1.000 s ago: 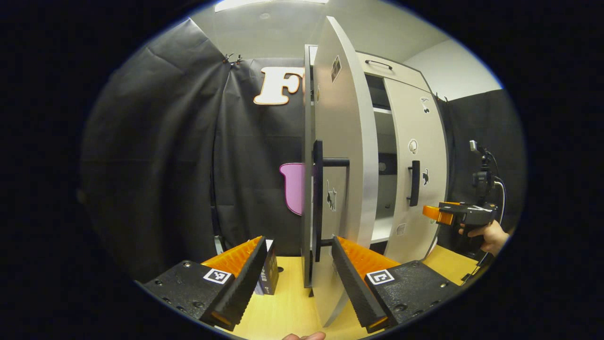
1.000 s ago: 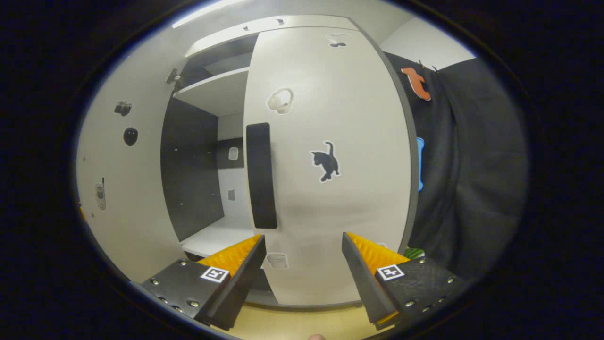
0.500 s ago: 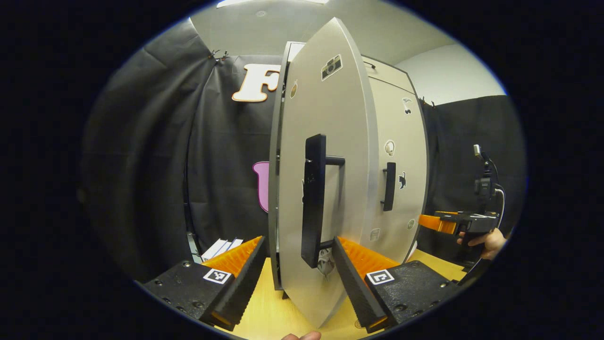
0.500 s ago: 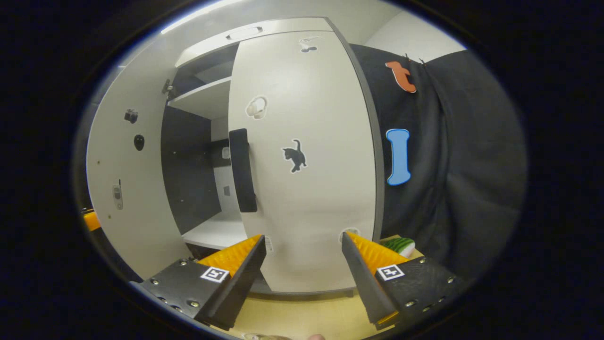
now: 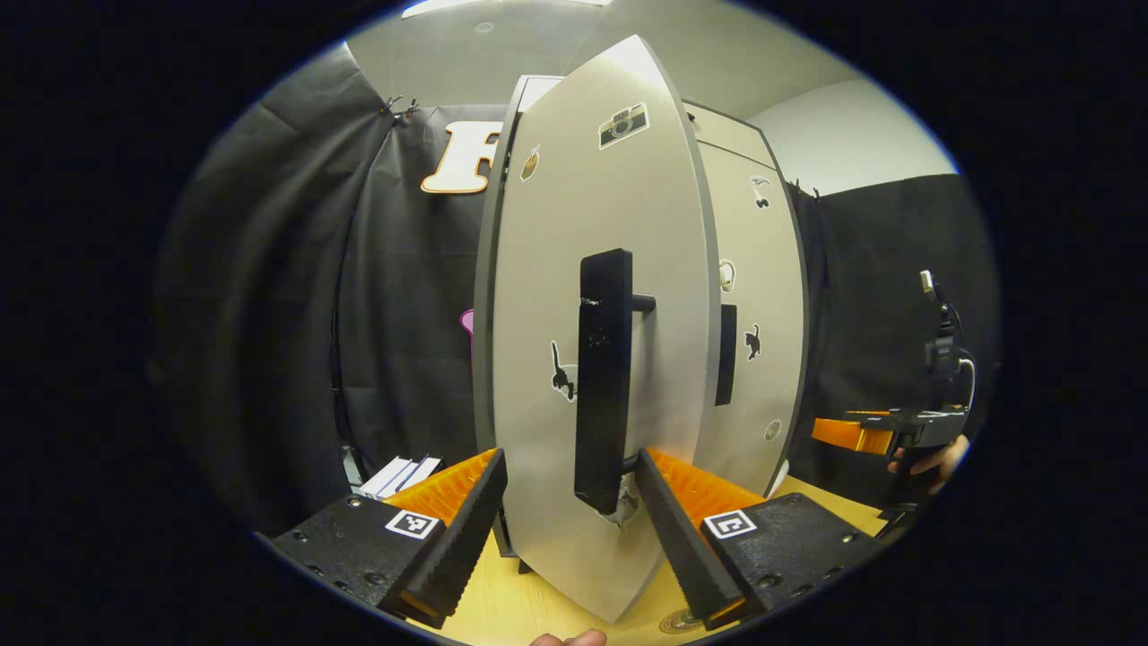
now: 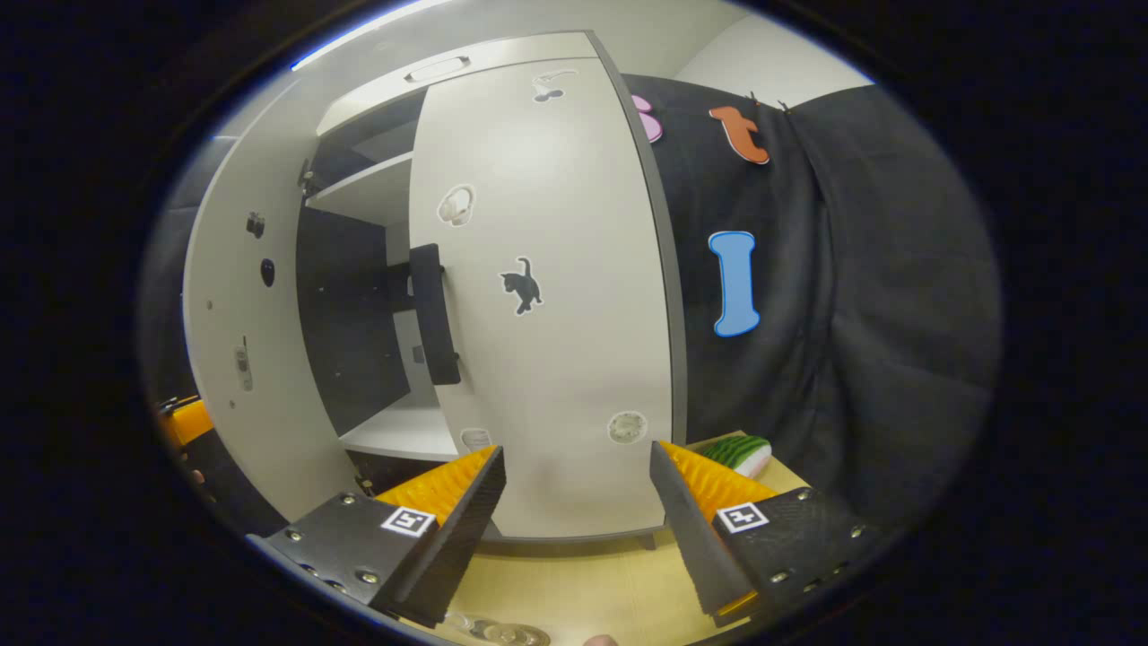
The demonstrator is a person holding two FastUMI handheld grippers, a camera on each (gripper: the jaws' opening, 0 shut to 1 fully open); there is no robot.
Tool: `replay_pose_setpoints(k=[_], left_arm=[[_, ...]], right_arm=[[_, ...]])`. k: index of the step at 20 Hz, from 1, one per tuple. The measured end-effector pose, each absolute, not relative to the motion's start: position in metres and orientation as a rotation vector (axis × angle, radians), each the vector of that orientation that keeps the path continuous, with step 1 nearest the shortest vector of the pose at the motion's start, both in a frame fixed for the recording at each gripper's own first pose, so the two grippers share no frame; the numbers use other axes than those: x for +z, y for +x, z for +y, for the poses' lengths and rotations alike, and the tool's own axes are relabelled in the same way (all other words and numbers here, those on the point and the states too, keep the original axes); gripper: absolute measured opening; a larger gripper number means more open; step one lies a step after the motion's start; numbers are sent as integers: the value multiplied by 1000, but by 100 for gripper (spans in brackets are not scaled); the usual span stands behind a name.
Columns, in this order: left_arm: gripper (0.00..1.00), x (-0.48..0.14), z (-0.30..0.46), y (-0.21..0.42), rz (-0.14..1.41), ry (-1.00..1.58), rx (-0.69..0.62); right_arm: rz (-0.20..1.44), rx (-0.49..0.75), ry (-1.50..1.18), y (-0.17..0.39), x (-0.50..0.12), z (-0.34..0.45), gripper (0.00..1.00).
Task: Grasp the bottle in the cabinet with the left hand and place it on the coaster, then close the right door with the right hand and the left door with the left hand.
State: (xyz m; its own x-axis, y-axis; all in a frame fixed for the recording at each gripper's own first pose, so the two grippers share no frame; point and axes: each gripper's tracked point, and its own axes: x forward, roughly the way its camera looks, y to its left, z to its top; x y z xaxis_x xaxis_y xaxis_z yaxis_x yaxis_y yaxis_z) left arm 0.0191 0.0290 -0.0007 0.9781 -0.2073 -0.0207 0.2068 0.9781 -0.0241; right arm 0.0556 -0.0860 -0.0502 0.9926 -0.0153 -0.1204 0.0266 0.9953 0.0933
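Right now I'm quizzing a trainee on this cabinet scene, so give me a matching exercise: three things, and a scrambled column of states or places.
1. left door
2. right door
3. left gripper

A. shut flat against the cabinet
B. open, straddling the bottom of a black door handle
C. ajar, partway swung toward the cabinet

Pairs: 1-C, 2-A, 3-B

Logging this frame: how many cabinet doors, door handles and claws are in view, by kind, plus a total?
Cabinet doors: 2 (left door, right door)
Door handles: 2 (left handle, right handle)
Claws: 2 (left claw, right claw), both open
Total: 6
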Motion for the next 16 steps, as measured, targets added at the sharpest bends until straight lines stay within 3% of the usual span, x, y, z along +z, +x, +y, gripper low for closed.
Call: replay_pose_setpoints(k=[10, 16], left_arm=[[100, -7, -38, 79, 37, -85, -249], [100, -10, -66, 119, 22, -56, -224]], right_arm=[[180, -68, 131, 41, -71, -126, 98], [175, -65, 126, 34, -66, -132, 98]])
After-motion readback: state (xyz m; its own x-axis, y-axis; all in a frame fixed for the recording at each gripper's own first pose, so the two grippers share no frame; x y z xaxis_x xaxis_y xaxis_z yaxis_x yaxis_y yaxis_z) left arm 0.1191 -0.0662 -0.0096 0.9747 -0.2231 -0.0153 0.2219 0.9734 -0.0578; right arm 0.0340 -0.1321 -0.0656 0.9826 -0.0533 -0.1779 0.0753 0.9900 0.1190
